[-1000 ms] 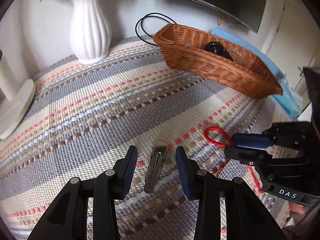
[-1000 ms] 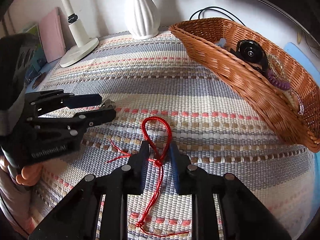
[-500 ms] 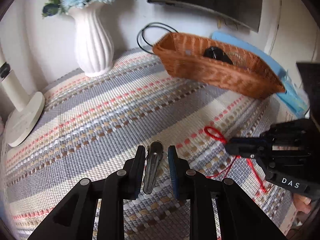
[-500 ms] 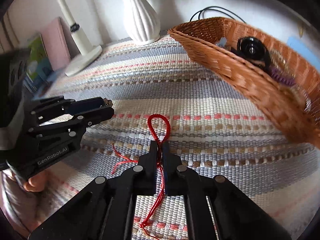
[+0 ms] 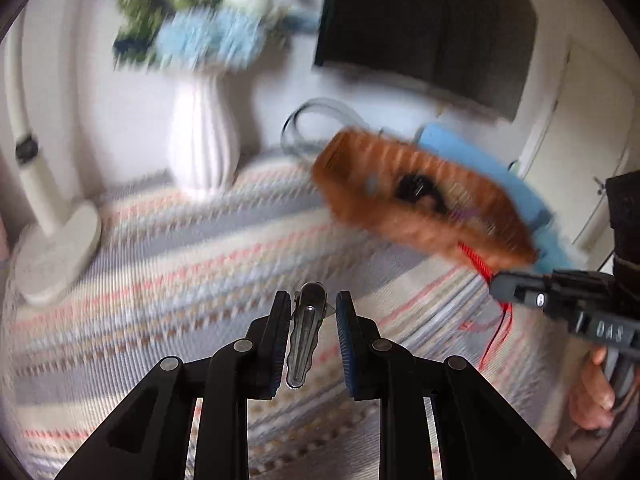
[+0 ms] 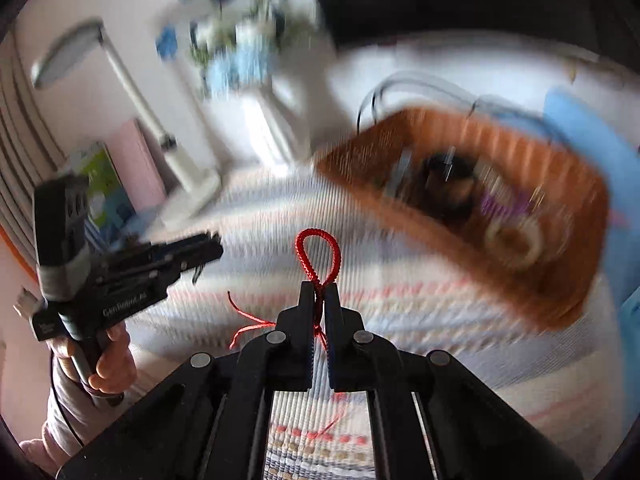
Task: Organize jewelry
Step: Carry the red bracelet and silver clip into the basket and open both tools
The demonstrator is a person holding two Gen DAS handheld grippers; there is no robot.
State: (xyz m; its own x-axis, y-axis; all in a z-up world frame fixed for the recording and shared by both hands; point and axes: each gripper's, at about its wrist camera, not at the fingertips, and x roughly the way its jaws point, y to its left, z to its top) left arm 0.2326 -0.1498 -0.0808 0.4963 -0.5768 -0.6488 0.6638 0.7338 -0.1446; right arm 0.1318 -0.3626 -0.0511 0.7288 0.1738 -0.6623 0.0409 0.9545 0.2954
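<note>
My left gripper (image 5: pixel 313 304) is shut on a silver hair clip (image 5: pixel 304 334) and holds it above the striped cloth. My right gripper (image 6: pixel 319 294) is shut on a red cord bracelet (image 6: pixel 316 246), its loop sticking up past the fingertips and its loose ends hanging below. The right gripper also shows in the left wrist view (image 5: pixel 520 286) with the red cord (image 5: pixel 478 264) in it. The left gripper shows at the left of the right wrist view (image 6: pixel 204 250). A brown wicker basket (image 5: pixel 360 200) (image 6: pixel 568 280) with several trinkets stands ahead. Both views are motion-blurred.
A white vase with blue flowers (image 5: pixel 202 148) stands at the back. A white lamp base (image 5: pixel 60 252) is at the left. A dark screen (image 5: pixel 428 16) hangs behind. Blue items (image 5: pixel 532 204) lie behind the basket. Books (image 6: pixel 116 176) lean at the left.
Both grippers have shut on their items and lifted them off the cloth, moving up and toward the basket. The hair clip and the red cord now hang in the air.
</note>
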